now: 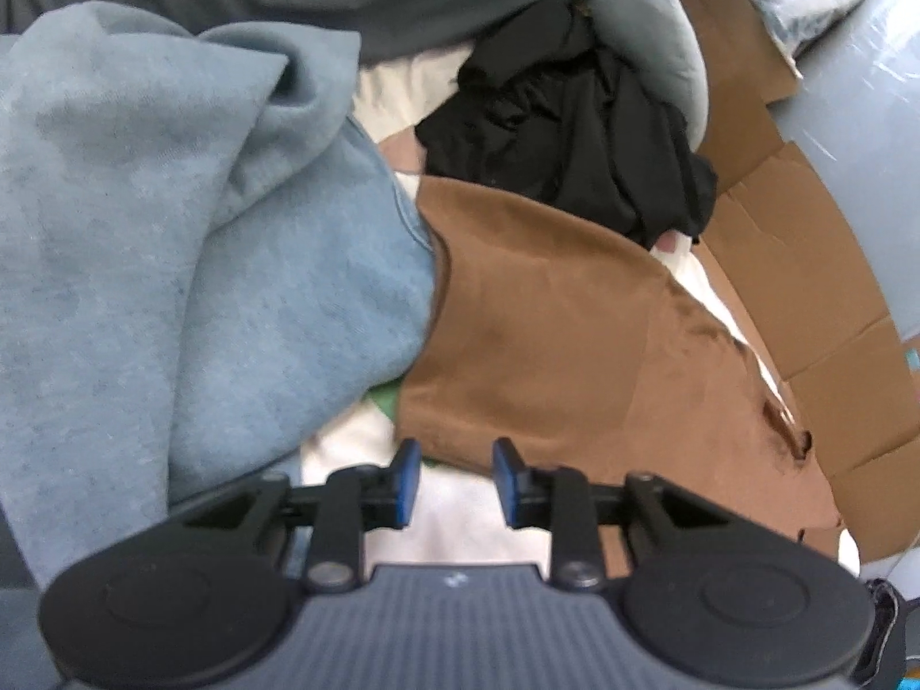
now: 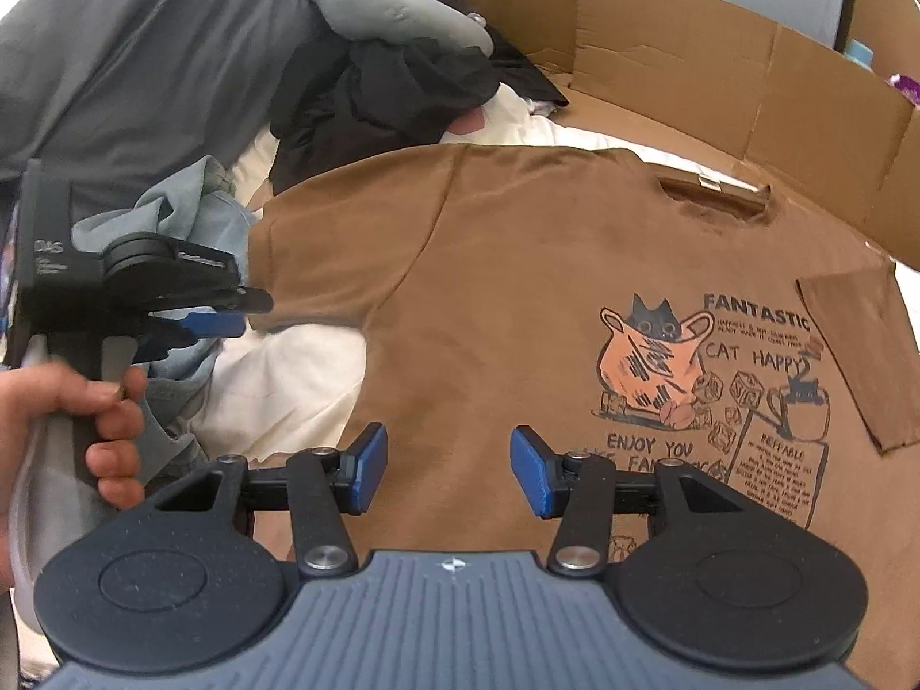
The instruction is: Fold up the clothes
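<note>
Brown T-shirt lies spread flat, print side up, on a white sheet inside a low cardboard surround. Its neck hole is toward the cardboard, and 1 sleeve is already turned in over the print on the right. The other sleeve reaches out toward your left gripper.

Your right gripper hovers over the lower body of the shirt with its jaws about half open and nothing between the pads. From its own camera, your left gripper shows a narrow gap between the blue pads, at the shirt's edge where it meets the sheet. I cannot tell whether any cloth is pinched there; nothing shows in the gap.

What could go wrong from here:

- The left pads sit right where brown meets white, so you could catch the sheet along with the sleeve, or the sheet alone.
- A blue-grey sweatshirt is heaped against that sleeve, and a black garment lies just beyond. Dragging the sleeve across may pull either over the shirt.
- A thin pinch on 1 layer may slip partway through the fold and leave a crooked crease.
</note>
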The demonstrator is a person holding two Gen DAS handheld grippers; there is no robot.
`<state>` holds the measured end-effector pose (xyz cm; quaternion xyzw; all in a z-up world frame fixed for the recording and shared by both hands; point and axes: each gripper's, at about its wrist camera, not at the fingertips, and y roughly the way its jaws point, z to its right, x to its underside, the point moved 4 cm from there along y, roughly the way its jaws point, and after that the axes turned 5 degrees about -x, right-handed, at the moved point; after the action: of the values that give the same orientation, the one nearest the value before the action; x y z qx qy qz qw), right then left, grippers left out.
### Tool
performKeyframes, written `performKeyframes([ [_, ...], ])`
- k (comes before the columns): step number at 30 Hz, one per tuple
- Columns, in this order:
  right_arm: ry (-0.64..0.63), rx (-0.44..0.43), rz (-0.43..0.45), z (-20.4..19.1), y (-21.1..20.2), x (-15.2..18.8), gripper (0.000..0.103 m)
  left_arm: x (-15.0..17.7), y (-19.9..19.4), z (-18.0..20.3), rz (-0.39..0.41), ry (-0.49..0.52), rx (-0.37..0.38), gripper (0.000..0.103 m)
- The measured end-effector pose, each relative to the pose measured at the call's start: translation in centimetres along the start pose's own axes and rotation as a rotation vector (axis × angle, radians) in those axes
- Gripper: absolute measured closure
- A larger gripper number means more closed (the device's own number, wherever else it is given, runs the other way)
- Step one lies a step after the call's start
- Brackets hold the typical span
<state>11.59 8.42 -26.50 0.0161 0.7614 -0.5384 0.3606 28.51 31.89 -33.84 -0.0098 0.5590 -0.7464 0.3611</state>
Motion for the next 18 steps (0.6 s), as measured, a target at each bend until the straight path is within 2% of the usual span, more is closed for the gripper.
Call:
performKeyframes([
  [2,0.002,-0.002,0.002,-0.1,0.1,-0.2,0.048,0.1,0.4,-0.3,-0.023,-0.032,-0.004,0.073],
  [4,0.01,-0.002,0.002,-0.2,0.2,-0.4,0.048,0.1,0.8,-0.7,-0.044,-0.053,-0.015,0.061],
  [5,0.02,-0.002,0.002,-0.2,0.3,-0.5,0.048,0.2,1.1,-0.8,-0.056,-0.054,-0.013,0.048],
  [9,0.06,-0.008,0.002,-0.5,0.6,-0.5,0.048,-0.1,1.4,-1.6,-0.043,-0.096,-0.001,0.049],
  [13,0.042,-0.012,-0.011,-1.1,0.7,0.0,0.048,-0.3,2.2,-2.5,-0.071,-0.171,0.008,0.05],
  [18,0.013,-0.01,-0.019,-1.7,0.7,0.4,0.048,-0.3,2.6,-2.5,-0.047,-0.202,0.032,0.045],
])
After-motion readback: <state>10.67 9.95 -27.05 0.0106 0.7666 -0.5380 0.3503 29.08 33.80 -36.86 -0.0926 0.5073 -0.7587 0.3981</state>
